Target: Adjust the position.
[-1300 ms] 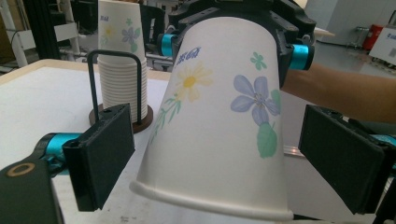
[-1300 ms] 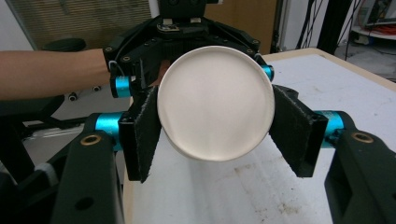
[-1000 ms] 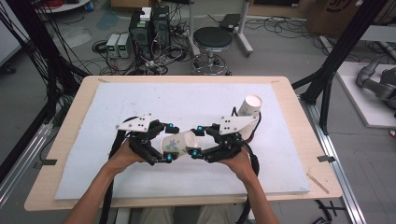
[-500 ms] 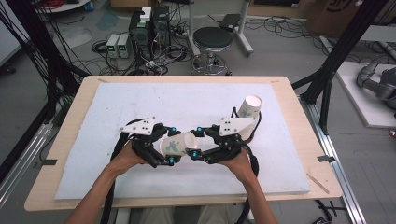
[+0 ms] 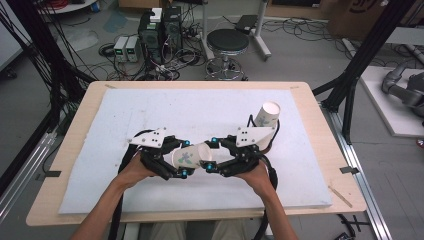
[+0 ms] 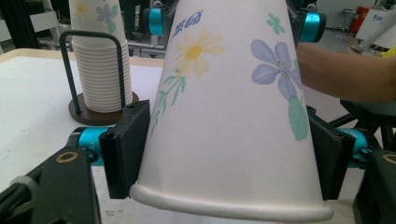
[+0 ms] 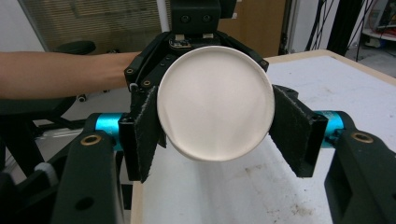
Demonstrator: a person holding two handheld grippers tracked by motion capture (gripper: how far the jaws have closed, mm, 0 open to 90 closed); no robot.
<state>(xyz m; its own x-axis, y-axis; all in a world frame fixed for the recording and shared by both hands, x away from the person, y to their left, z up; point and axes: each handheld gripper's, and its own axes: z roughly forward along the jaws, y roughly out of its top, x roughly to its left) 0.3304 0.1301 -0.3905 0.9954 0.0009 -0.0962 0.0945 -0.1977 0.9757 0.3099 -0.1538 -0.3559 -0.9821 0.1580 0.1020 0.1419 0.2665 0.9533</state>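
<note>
A flowered paper cup [image 5: 192, 156] lies level above the white mat, held between both grippers at the table's front middle. My left gripper [image 5: 185, 158] has just been closing, and its pads [image 6: 126, 149] now press on the cup [image 6: 224, 93] near its wide rim. My right gripper [image 5: 211, 154] faces it from the other side, shut on the narrow end. In the right gripper view the cup's round white base [image 7: 215, 102] sits between my right gripper's [image 7: 217, 130] two black pads.
A stack of matching cups [image 5: 265, 117] stands tilted in a black wire holder at the back right of the mat [image 5: 150, 110]; the stack [image 6: 100, 70] is also in the left gripper view. A stool and electronics sit on the floor beyond the table.
The left gripper's jaws, wide around the cup's rim end before, have closed onto it. Neither hand has shifted, and the right gripper keeps its grip.
</note>
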